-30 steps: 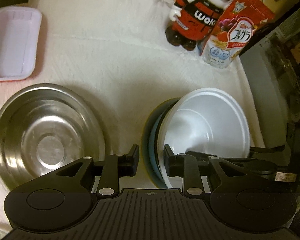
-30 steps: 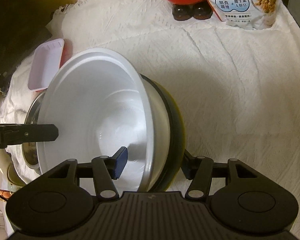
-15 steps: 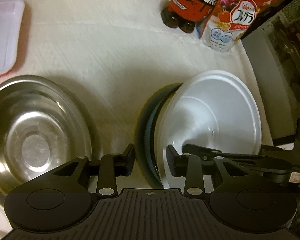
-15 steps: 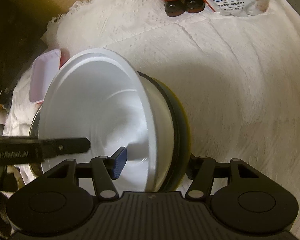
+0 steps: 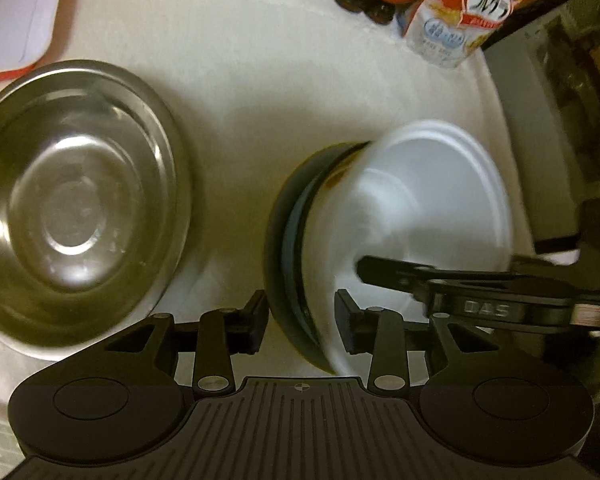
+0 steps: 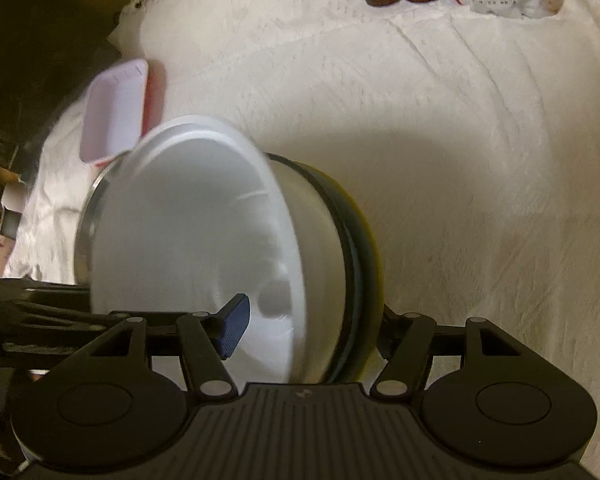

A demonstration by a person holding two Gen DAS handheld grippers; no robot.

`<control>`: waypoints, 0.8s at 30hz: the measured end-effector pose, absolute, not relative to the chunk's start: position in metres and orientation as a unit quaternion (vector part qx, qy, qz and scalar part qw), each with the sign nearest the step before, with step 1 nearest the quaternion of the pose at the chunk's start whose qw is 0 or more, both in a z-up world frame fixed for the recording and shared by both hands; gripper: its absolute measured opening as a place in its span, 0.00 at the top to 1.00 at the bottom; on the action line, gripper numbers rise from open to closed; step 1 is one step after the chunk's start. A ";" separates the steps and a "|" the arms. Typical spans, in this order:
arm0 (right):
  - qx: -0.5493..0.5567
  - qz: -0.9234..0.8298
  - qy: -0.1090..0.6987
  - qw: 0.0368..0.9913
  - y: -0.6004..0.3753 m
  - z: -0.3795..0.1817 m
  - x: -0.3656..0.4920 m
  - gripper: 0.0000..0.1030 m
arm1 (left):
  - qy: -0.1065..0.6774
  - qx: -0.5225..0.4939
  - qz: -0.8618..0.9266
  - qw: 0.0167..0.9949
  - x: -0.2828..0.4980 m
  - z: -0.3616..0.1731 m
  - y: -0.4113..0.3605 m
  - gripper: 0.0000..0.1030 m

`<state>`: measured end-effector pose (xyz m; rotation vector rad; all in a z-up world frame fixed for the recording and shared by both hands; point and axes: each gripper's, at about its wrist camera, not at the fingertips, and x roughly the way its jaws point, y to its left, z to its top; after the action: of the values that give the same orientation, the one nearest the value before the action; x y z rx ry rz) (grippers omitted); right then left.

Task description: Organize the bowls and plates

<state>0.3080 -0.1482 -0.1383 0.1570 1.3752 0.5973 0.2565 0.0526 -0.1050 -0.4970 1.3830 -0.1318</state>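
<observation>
A nested stack, glossy white bowl (image 5: 428, 204) inside a dark plate (image 5: 280, 248), is held tilted on edge over a nubby white cloth (image 6: 460, 160). The left gripper (image 5: 300, 320) and right gripper (image 6: 308, 328) each straddle the stack's rim, fingers clamped on it from opposite sides. A round, shiny steel bowl (image 5: 76, 204) sits upright just beside it, near a flat lilac tray (image 6: 114, 110) and a cereal bag (image 5: 468, 20).
</observation>
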 end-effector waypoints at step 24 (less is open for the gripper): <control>0.103 0.279 0.590 0.751 -0.160 -0.148 0.304 0.37 | 0.642 -0.159 -0.027 0.750 0.280 -0.112 0.027 0.55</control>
<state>0.3043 -0.1599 -0.1480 0.2240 1.2889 0.6094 0.2798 0.0272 -0.1116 -0.3467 1.4028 -0.0592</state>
